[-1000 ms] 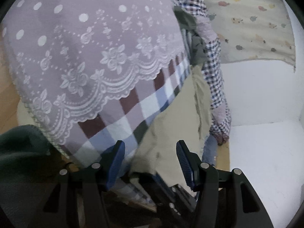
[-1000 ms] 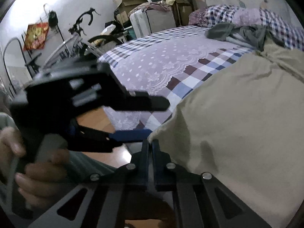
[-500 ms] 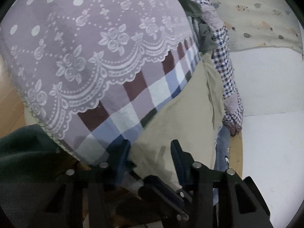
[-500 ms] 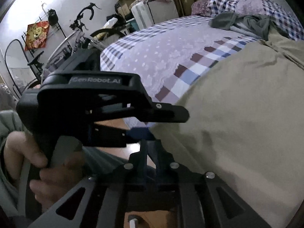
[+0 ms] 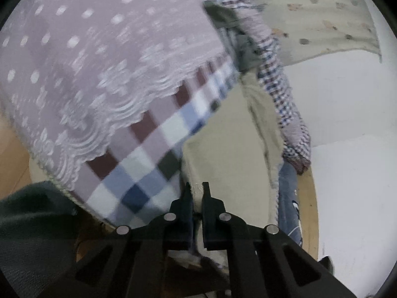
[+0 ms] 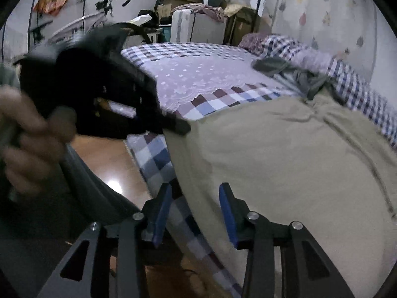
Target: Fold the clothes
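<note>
Your left tongs [image 5: 196,191] have just clamped the flat khaki cotton garment's [image 6: 285,154] corner while your right tongs [image 6: 196,208] released it, gaping empty, so the fold's lift passes leftward.

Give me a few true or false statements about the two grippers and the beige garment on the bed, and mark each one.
1. The left gripper is shut on the beige garment. True.
2. The right gripper is clamped shut. False: its jaws stand apart, over the garment's edge.
3. The beige garment lies on a checked bedsheet. True.
4. The garment is folded into a small neat square. False: it lies spread out across the bed.
</note>
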The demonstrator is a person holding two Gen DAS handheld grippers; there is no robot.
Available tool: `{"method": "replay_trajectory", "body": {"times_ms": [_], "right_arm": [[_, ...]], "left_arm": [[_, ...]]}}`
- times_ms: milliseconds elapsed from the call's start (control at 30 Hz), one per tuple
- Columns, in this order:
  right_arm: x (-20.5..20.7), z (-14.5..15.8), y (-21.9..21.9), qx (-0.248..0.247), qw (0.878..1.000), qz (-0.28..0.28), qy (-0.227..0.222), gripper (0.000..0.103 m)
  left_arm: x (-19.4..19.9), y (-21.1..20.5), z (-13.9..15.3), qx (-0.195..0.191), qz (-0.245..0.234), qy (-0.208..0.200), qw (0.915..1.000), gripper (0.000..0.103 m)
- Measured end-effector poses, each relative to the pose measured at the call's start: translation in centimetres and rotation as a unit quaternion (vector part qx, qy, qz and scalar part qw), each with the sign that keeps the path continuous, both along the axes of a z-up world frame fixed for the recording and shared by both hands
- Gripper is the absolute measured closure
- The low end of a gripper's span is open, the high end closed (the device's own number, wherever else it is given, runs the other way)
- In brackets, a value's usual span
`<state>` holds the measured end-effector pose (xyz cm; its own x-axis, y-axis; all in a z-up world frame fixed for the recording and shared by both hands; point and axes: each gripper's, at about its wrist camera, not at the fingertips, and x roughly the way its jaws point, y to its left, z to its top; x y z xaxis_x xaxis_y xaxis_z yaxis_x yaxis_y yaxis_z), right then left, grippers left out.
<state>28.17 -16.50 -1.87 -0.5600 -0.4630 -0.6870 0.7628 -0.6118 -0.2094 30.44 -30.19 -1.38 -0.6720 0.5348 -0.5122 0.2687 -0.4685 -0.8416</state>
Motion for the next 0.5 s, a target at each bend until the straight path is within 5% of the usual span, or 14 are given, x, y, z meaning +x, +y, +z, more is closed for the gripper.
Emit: {"method": "replay_trajectory", "body": {"times_ms": [300, 500], "right_arm": [[1.3, -0.1, 0.2, 0.058, 0.991, -0.02, 0.12, 0.05], [1.1, -0.1, 2.9, 0.094, 0.982, -0.058, 0.155, 0.05]], "left_arm": [[-0.3, 1.1, 6.1, 0.016, -0.011, 0.064, 0.9978, 0.1], [0.5, 0.6, 10.7, 0.017, -0.009, 0.109, 0.9938, 0.101]]}}
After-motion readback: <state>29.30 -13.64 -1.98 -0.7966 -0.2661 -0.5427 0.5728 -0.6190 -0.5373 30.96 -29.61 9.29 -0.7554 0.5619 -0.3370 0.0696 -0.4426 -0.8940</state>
